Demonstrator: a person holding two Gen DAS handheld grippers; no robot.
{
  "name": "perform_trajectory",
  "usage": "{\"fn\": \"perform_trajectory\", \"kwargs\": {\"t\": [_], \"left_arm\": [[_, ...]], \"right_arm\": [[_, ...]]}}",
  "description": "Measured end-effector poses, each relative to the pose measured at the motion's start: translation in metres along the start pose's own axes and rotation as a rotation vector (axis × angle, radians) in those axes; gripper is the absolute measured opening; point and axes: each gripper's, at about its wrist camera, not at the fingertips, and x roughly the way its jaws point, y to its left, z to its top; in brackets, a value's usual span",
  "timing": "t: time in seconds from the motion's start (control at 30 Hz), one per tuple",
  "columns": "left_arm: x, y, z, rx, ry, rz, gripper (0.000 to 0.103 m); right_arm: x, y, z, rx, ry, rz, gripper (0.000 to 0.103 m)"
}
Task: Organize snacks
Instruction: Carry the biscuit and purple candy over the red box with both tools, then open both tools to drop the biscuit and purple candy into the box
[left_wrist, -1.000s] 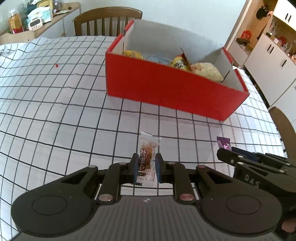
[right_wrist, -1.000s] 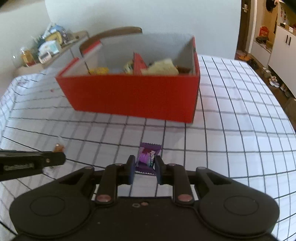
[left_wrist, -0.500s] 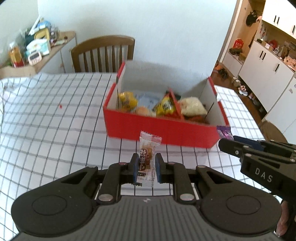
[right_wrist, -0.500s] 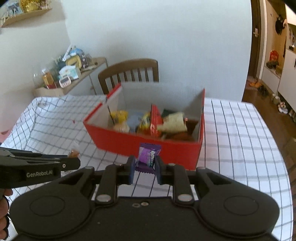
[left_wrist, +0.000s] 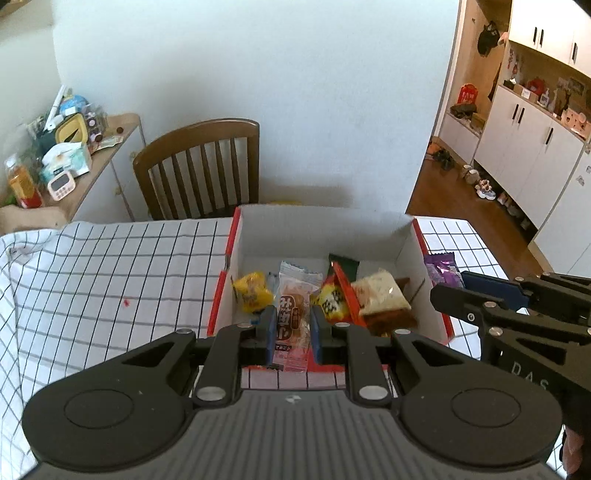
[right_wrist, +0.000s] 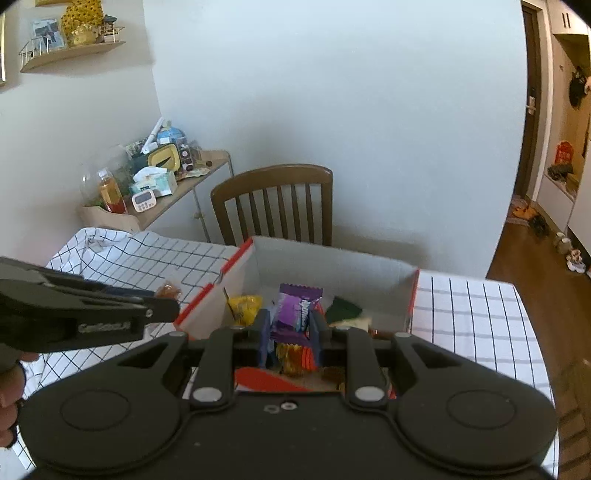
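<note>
The left gripper (left_wrist: 292, 325) pinched a clear-wrapped pastry packet (left_wrist: 294, 316) (brown printing on its front) between its blue-padded fingers (left_wrist: 269, 328), holding it upright above the near wall of the red cardboard box (left_wrist: 218, 299). The right gripper (right_wrist: 288, 332) was clamped on a purple candy wrapper (right_wrist: 295, 310), likewise held upright over the box's near edge. Inside the box lay a yellow snack pack (left_wrist: 252, 291) on the left side, an orange divider-like strip (left_wrist: 345, 291) near the middle, and a pale wrapped cake (left_wrist: 380, 293) to the right. The box sat on a white tablecloth with a black grid (left_wrist: 110, 266). Beyond the table stood a wooden chair (left_wrist: 201, 168) against the wall, with a cluttered side shelf (left_wrist: 110, 147) to its left.
</note>
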Motion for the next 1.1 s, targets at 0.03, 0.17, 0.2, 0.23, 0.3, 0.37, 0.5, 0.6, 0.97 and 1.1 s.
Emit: {"fn": "perform_trajectory", "kwargs": {"t": [0.03, 0.17, 0.2, 0.23, 0.3, 0.37, 0.5, 0.6, 0.97, 1.1], "left_arm": [[0.004, 0.000, 0.005, 0.000, 0.007, -0.002, 0.018], [0.025, -0.002, 0.020, 0.004, 0.037, -0.013, 0.018], [0.032, -0.003, 0.023, 0.005, 0.045, -0.011, 0.018], [0.039, -0.003, 0.026, 0.008, 0.054, -0.007, 0.018], [0.053, -0.005, 0.029, 0.012, 0.074, -0.001, 0.018], [0.068, -0.007, 0.032, 0.012, 0.096, 0.003, 0.018], [0.097, -0.010, 0.036, 0.021, 0.135, 0.011, 0.018], [0.117, -0.012, 0.036, 0.022, 0.165, 0.010, 0.018], [0.173, -0.017, 0.025, 0.032, 0.265, 0.023, 0.018], [0.184, -0.016, 0.020, 0.031, 0.293, 0.022, 0.018]], "right_arm": [[0.003, 0.000, 0.004, -0.006, 0.000, 0.000, 0.021], [0.018, -0.005, 0.016, -0.019, 0.008, 0.002, 0.021], [0.023, -0.007, 0.018, -0.016, 0.010, -0.002, 0.021], [0.028, -0.010, 0.020, -0.014, 0.014, -0.009, 0.021], [0.039, -0.016, 0.023, -0.010, 0.030, -0.012, 0.021], [0.050, -0.023, 0.023, 0.001, 0.044, -0.023, 0.021], [0.074, -0.034, 0.023, 0.028, 0.092, -0.008, 0.021], [0.092, -0.041, 0.019, 0.032, 0.124, -0.019, 0.021], [0.138, -0.049, -0.003, 0.052, 0.234, -0.038, 0.021], [0.145, -0.047, -0.011, 0.042, 0.264, -0.029, 0.021]]}}
